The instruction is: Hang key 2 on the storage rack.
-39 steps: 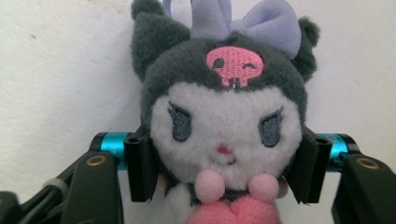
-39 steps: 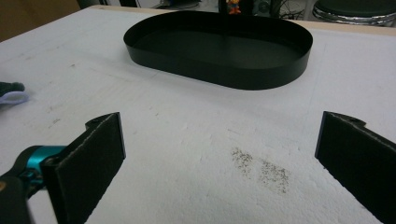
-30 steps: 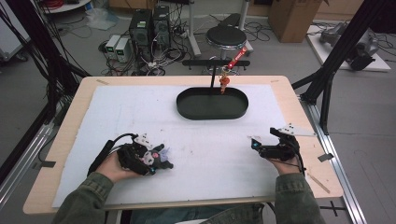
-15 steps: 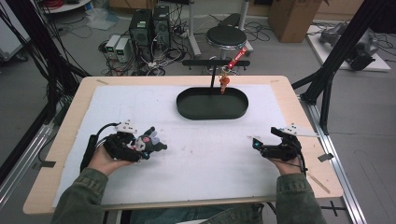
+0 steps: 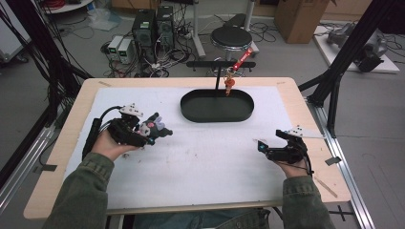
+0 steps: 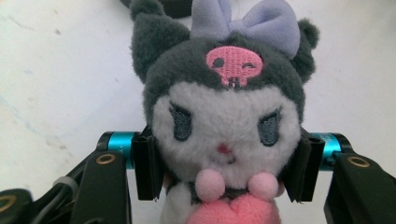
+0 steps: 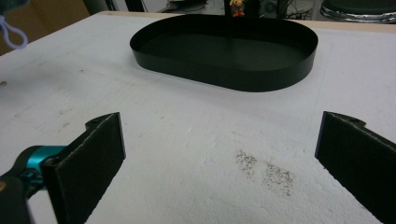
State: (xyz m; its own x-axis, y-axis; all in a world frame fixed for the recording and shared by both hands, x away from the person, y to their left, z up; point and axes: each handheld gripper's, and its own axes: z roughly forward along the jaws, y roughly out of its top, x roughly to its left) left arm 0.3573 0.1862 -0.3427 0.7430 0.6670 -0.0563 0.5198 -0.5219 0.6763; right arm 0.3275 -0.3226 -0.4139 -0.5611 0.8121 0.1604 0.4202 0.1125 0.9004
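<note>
A small plush doll with a dark grey hood, a lilac bow, a pink skull badge and a white face sits between the jaws of my left gripper. Both pads press its cheeks. In the high view the left gripper holds the plush doll above the white mat at the left. My right gripper rests low over the mat at the right, its jaws wide apart with nothing between them. A black oval tray stands empty at the far middle; the same black oval tray lies ahead in the right gripper view.
A black stand behind the tray carries a small orange figure and a red tag. The white mat covers most of the wooden table. A stool, computer boxes and cables sit on the floor beyond.
My left hand has lifted the plush doll off the mat and carried it left and farther away. The right hand and its gripper have stayed where they were.
</note>
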